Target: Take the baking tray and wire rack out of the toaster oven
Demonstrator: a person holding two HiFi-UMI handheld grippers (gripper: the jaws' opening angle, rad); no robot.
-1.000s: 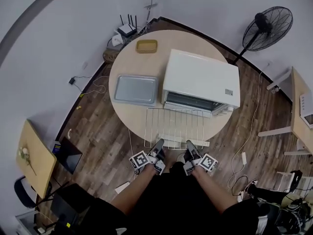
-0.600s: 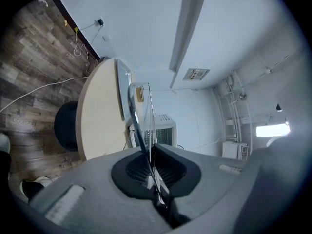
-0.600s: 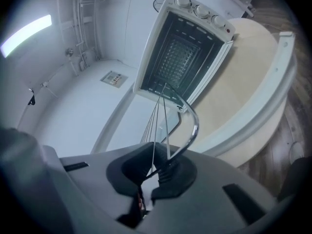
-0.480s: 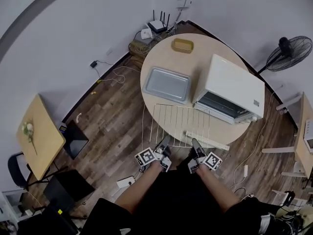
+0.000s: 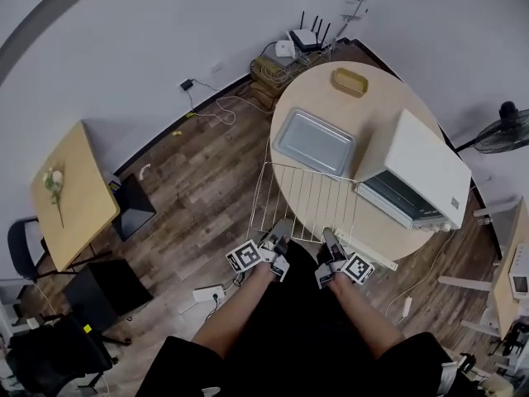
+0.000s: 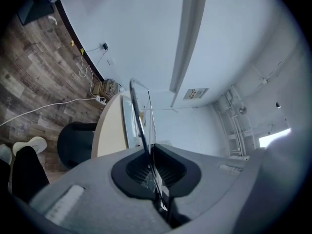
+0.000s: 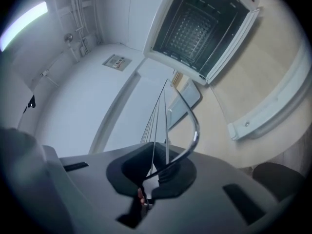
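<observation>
The wire rack point(image 5: 302, 198) hangs level, out of the white toaster oven point(image 5: 421, 174), half over the round table point(image 5: 388, 106) and half over the floor. Its near edge is clamped by both grippers: my left gripper point(image 5: 279, 231) is shut on the rack's near left part and my right gripper point(image 5: 328, 238) is shut on its near right part. In the left gripper view the rack's wires point(image 6: 142, 121) run straight out from between the jaws; in the right gripper view the rack's bent frame point(image 7: 187, 140) does the same. The grey baking tray point(image 5: 314, 141) lies on the table beside the oven.
The oven door point(image 5: 369, 249) hangs open at the table's near edge. A small yellow dish point(image 5: 350, 81) sits at the table's far side. Cables and a router point(image 5: 307, 40) lie by the wall, a fan point(image 5: 506, 131) stands right, a wooden side table point(image 5: 70, 193) left.
Both grippers have carried the rack clear of the oven and swung it left, so it now reaches past the table's left edge. Both stay shut on it.
</observation>
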